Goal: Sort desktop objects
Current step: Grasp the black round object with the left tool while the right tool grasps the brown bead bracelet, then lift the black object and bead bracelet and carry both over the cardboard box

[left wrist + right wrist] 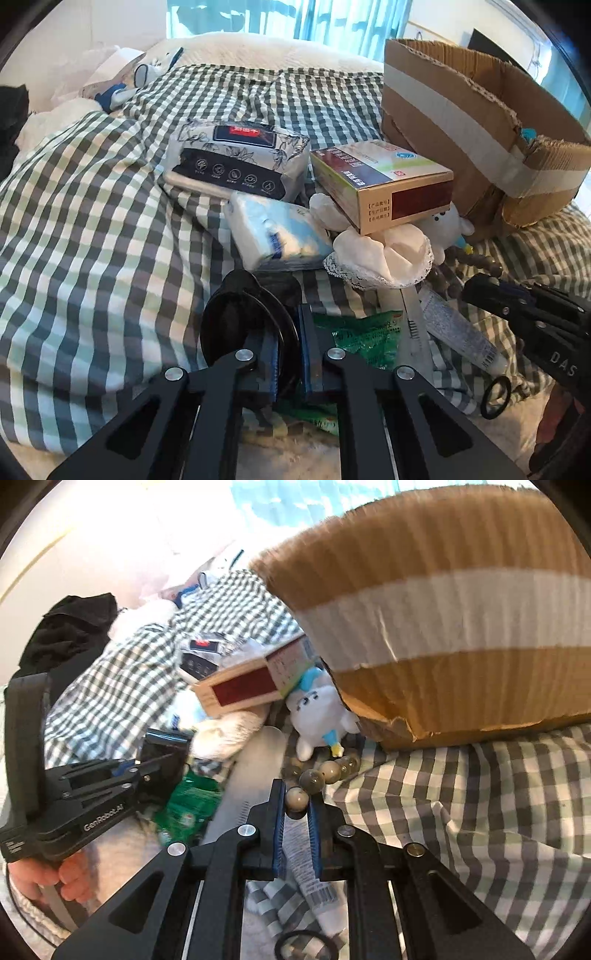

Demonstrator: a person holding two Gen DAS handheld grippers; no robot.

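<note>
My left gripper (290,332) is shut on the rim of a round black glossy object (236,321), low over the checked cloth (92,221). In the right wrist view that gripper (162,766) shows at the left with the same black object (164,747) in its jaws. My right gripper (297,801) is shut on one bead of a string of grey-brown beads (314,780), which trails back toward a white plush toy (321,712). From the left wrist view, the right gripper (471,286) enters at the right edge beside the beads (476,258).
A taped cardboard box (480,122) stands at the back right. In front lie a medicine box (384,181), a wipes pack (236,158), a tissue pack (277,232), a lace cloth (384,254), a green packet (365,332), a white tube (458,328) and a black ring (496,397).
</note>
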